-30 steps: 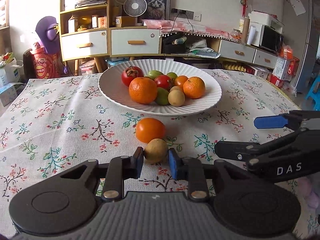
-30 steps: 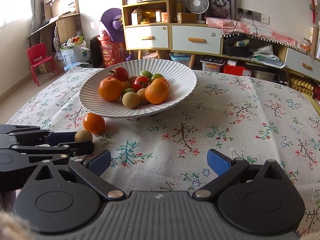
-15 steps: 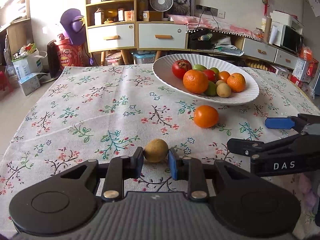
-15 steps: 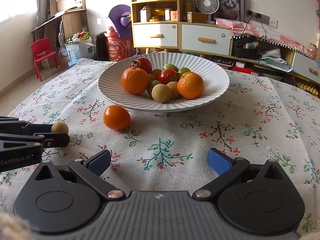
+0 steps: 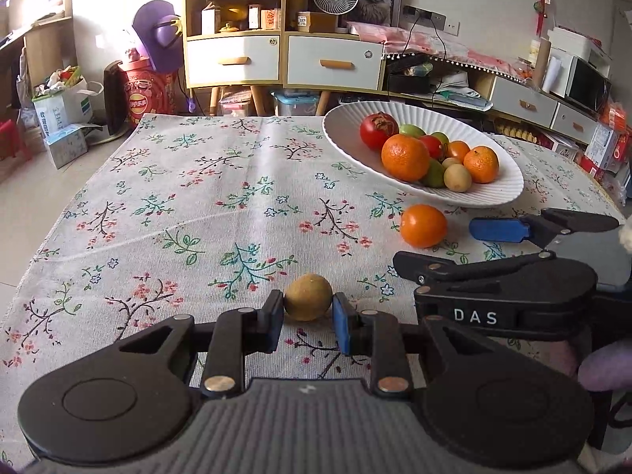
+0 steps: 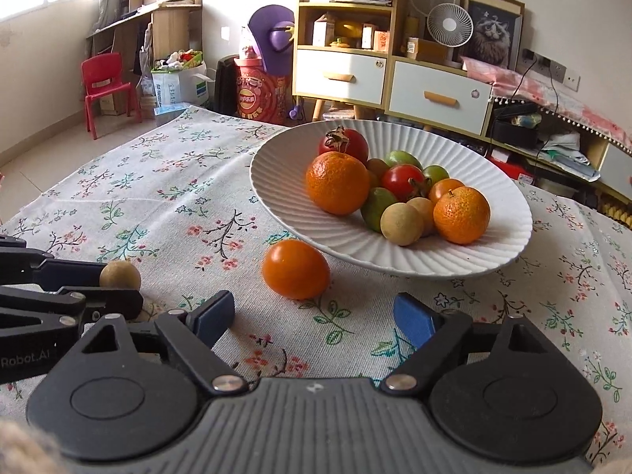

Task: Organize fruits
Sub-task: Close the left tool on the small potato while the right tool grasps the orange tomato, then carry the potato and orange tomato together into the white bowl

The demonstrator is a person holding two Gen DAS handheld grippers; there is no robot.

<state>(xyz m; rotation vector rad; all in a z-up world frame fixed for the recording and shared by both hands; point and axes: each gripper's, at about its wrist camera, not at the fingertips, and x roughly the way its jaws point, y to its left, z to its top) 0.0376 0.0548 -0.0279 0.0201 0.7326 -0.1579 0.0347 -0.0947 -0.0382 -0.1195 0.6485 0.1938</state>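
Fruits sit mostly heaped in the white ribbed plate (image 6: 466, 264) on the flowered tablecloth (image 5: 197, 205), but two are outside it. A small tan-brown round fruit (image 5: 308, 297) is clamped between the closed-in fingers of the left gripper (image 5: 308, 308), both pads pressing its sides just over the cloth; from the left wrist I can see this grip squarely, while the right wrist view shows the same fruit (image 6: 119, 274) only as a round top peeking past the left gripper's black fingers (image 6: 71, 300) at the left edge. The loose orange fruit (image 6: 295, 269) lies on the cloth touching or just beside the plate's near rim, and the right gripper (image 6: 316, 318) hangs near it with its blue-padded fingers spread wide apart, nothing between them. In the left wrist view that orange fruit (image 5: 422, 225) lies just beside one blue pad (image 5: 499, 230) of the right gripper, seen from the side. The right wrist view gives the clearer look into the plate: a big mandarin (image 6: 337, 183), a smaller one (image 6: 461, 215), a red fruit with a dry calyx (image 6: 343, 144), green ones and a pale tan fruit (image 6: 402, 224). Behind the table stand a shelf unit with white drawers (image 6: 341, 77) and a small fan (image 6: 449, 24); a red child's chair (image 6: 104, 87) shows only from the right wrist.
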